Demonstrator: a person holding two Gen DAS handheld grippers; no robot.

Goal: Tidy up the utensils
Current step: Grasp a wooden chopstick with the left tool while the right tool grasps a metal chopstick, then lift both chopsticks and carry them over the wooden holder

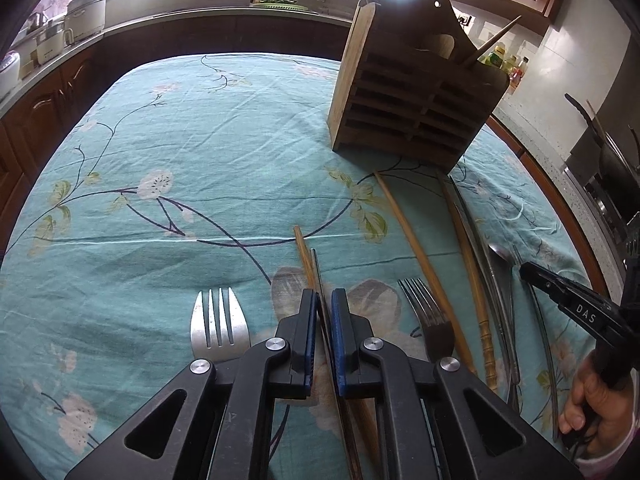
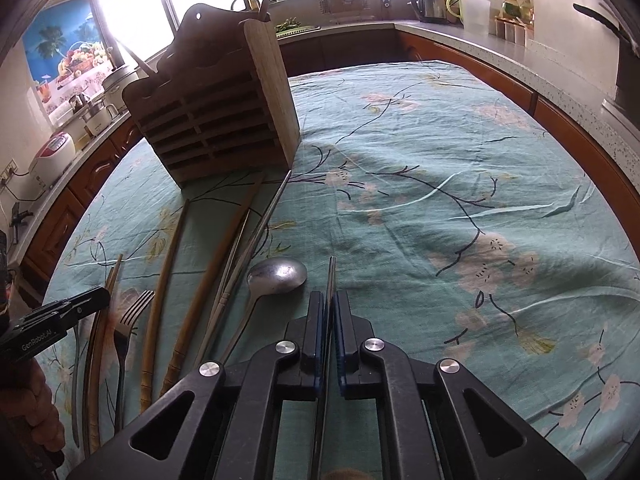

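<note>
My left gripper [image 1: 324, 295] is shut on a thin metal chopstick [image 1: 317, 266] that sticks out ahead of the blue pads. A wooden chopstick [image 1: 301, 242] lies right beside it on the cloth. My right gripper [image 2: 330, 297] is shut on another thin metal chopstick [image 2: 331, 270]. A slatted wooden utensil holder [image 1: 416, 92] [image 2: 216, 120] stands upright on the table with a chopstick in it. Between the grippers lie a dark fork [image 1: 428, 308] [image 2: 132, 316], a metal spoon [image 2: 278, 276] and several long wooden and metal sticks [image 2: 200, 280].
A silver fork [image 1: 219, 324] lies left of my left gripper. The teal flowered tablecloth [image 1: 200, 140] covers the table. Kitchen counters with pots, a kettle [image 2: 430, 0] and jars run round the table. A hand [image 1: 596, 412] holds the right gripper at the lower right.
</note>
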